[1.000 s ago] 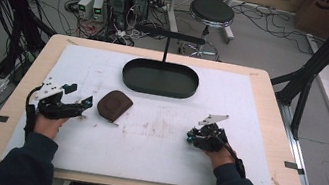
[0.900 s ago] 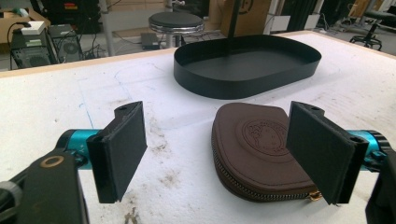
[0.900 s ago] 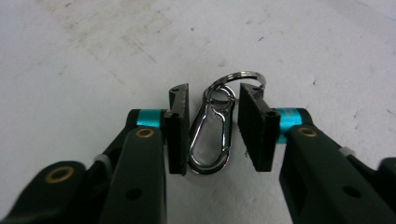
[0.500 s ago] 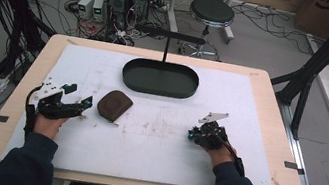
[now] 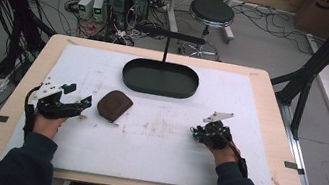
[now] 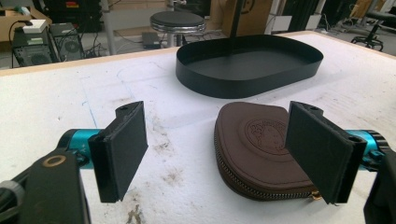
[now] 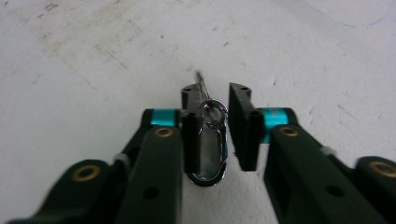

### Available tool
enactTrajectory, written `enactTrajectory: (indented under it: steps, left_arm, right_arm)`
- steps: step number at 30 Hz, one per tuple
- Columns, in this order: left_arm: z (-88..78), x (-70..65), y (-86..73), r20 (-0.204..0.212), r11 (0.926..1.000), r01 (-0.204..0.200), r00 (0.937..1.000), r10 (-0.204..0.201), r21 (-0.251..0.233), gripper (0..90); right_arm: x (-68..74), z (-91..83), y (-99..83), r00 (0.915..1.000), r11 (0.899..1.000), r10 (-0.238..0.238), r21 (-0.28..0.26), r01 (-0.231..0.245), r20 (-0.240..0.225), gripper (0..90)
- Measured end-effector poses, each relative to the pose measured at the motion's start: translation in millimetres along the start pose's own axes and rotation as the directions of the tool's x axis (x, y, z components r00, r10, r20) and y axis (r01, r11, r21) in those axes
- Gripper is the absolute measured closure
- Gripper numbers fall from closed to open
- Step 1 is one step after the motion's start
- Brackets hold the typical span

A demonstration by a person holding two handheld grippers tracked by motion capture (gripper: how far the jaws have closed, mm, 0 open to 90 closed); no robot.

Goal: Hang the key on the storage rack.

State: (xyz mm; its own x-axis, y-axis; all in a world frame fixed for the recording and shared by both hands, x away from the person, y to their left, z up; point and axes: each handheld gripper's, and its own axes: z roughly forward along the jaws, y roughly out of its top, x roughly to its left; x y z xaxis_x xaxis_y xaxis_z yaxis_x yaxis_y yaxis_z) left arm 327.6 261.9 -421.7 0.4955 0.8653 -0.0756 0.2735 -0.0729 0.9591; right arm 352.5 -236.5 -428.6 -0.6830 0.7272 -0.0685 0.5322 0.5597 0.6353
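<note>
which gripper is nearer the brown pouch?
Left. The left gripper sits just beside the brown pouch, jaws open toward it; the right gripper is well off across the table.

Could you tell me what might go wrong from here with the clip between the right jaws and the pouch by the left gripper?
The right gripper has been closing its jaws, yet the metal carabiner clip lies against one pad only, so it might twist or slip out. The left gripper stands open with the brown zip pouch off toward one pad; closing here could nudge it instead.
</note>
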Motion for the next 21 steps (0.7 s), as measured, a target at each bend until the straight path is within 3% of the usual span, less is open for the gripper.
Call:
enactTrajectory:
  steps: [3, 6, 9, 15, 19, 21]
  left_arm:
    - [0.0, 0.0, -0.1, 0.000, 1.0000, -0.001, 1.0000, 0.001, 0.001, 21.4]
    - [-0.1, 0.4, 0.0, 0.000, 1.0000, 0.001, 1.0000, -0.001, 0.000, 21.4]
    - [-0.6, 1.0, -0.1, -0.003, 1.0000, 0.000, 1.0000, 0.000, -0.001, 21.4]
    - [-0.5, 0.9, -0.2, 0.000, 1.0000, 0.002, 1.0000, -0.002, 0.002, 21.5]
    - [-0.3, 0.8, -0.3, -0.001, 1.0000, 0.000, 1.0000, 0.000, 0.006, 21.6]
    - [-0.2, 0.3, -0.3, -0.002, 1.0000, -0.002, 1.0000, 0.002, 0.005, 21.9]
  right_arm:
    - [1.9, 0.2, 0.8, 0.9997, 1.000, -0.025, 0.008, 0.025, 0.003, 87.7]
    - [4.2, 0.8, 1.7, 0.9983, 0.998, -0.057, 0.024, 0.056, 0.013, 88.5]
    - [4.9, 1.1, 2.1, 0.9976, 0.997, -0.065, 0.031, 0.064, 0.023, 83.9]
    - [4.2, 1.3, 5.1, 0.9977, 0.997, -0.065, 0.054, 0.063, 0.021, 83.7]
    - [5.1, 2.0, 6.8, 0.9954, 0.994, -0.092, 0.061, 0.090, 0.028, 83.9]
    - [7.3, 1.8, 8.0, 0.9940, 0.992, -0.102, 0.077, 0.099, 0.039, 88.6]
